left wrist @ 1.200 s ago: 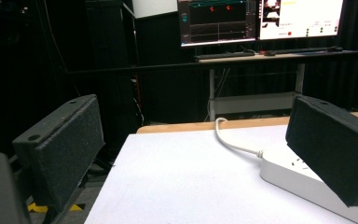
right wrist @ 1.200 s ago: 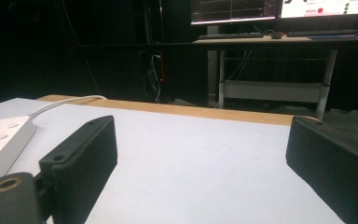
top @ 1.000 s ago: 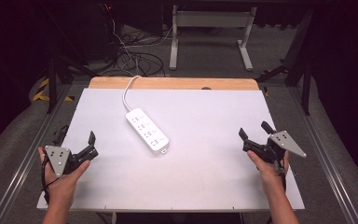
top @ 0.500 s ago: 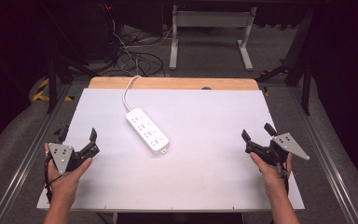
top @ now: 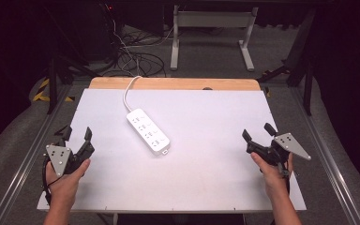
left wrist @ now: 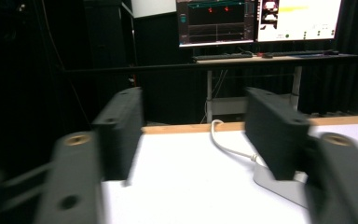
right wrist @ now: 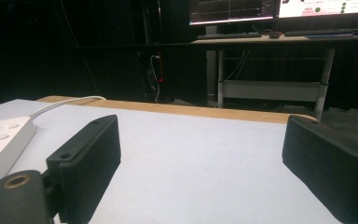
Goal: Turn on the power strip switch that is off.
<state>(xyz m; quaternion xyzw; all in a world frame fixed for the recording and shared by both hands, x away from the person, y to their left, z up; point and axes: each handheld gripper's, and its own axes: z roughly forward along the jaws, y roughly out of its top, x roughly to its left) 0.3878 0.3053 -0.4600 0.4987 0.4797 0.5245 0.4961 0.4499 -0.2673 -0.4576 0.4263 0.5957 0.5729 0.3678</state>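
Power strip lies flat mid-tabletop, slightly left of centre, long axis running diagonally from far-left to near-right. Its white cord leaves the far end and goes over the far wooden edge of the tabletop.

Left gripper sits near the left edge, jaws spread, nothing between them. Right gripper sits near the right edge, jaws likewise spread and empty. Both are well apart from the strip. In the left gripper view the strip shows partly behind the right-hand jaw; in the right gripper view its end sits at the left edge.

Handling, my read:
- Rigid plastic shell, won't flex or crush. Probably light to moderate weight, and the cord adds drag.
- Smooth glossy casing, so likely slippery under the jaw pads. A pinch on the rounded corners could squirt out.
- Best hold: across the short width, jaws on the two long side walls, near mid-length so it doesn't pivot.
- Low profile on the tabletop means the jaws need to come down almost flush to catch the sides.
- Cord is soft and springy; it will tug the far end and rotate the strip if lifted from the near end only. A second hold by the cord exit would steady it.
- Avoid pressing on the socket face and the switch end.
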